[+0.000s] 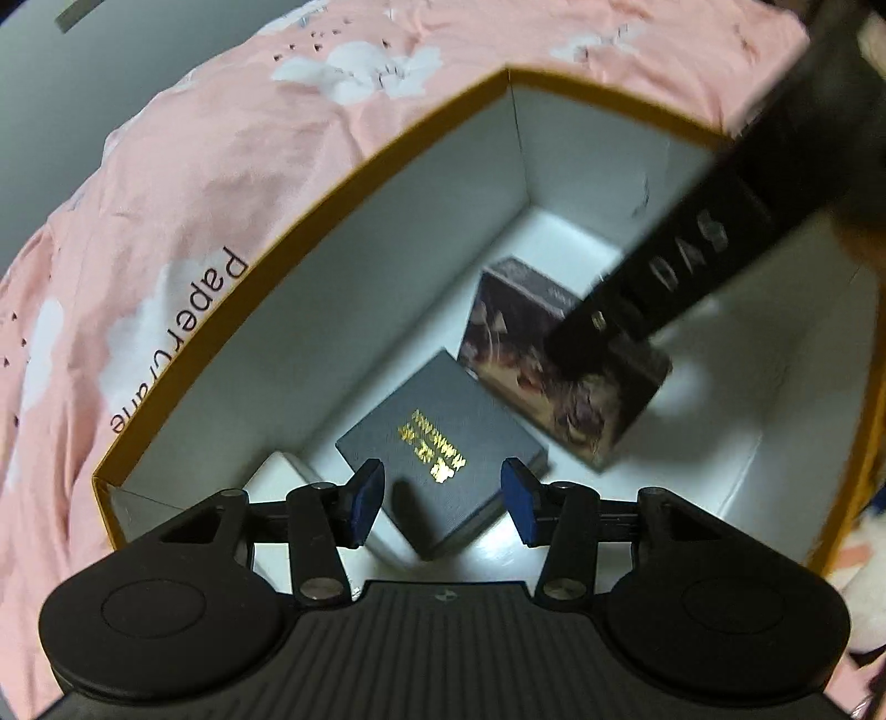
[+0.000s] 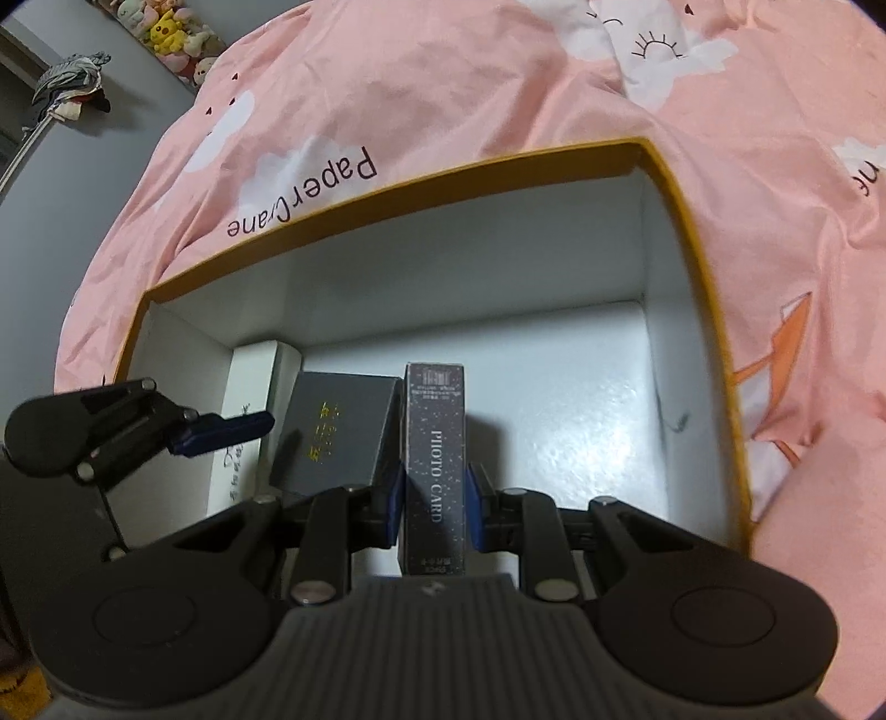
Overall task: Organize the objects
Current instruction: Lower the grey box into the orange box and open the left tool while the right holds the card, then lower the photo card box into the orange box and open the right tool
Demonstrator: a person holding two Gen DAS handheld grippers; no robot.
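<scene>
A large open box with an orange rim [image 1: 332, 183] [image 2: 387, 188] and white inside sits on a pink bedsheet. On its floor lies a grey box with gold lettering [image 1: 437, 443] [image 2: 332, 432]. My left gripper [image 1: 443, 498] hangs open just above it, its blue pads clear of the box's sides. My right gripper [image 2: 434, 509] is shut on a dark photo card box [image 2: 434, 471], held upright inside the large box. In the left wrist view, that photo card box [image 1: 554, 376] rests beside the grey box, and one of the right gripper's fingers [image 1: 664, 271] reaches down to it.
A white box [image 2: 249, 399] [image 1: 277, 471] stands against the large box's left wall, next to the grey one. The right half of the large box's floor [image 2: 581, 415] is bare. The pink bedsheet [image 2: 443, 83] surrounds the box. Plush toys [image 2: 166, 33] sit far off.
</scene>
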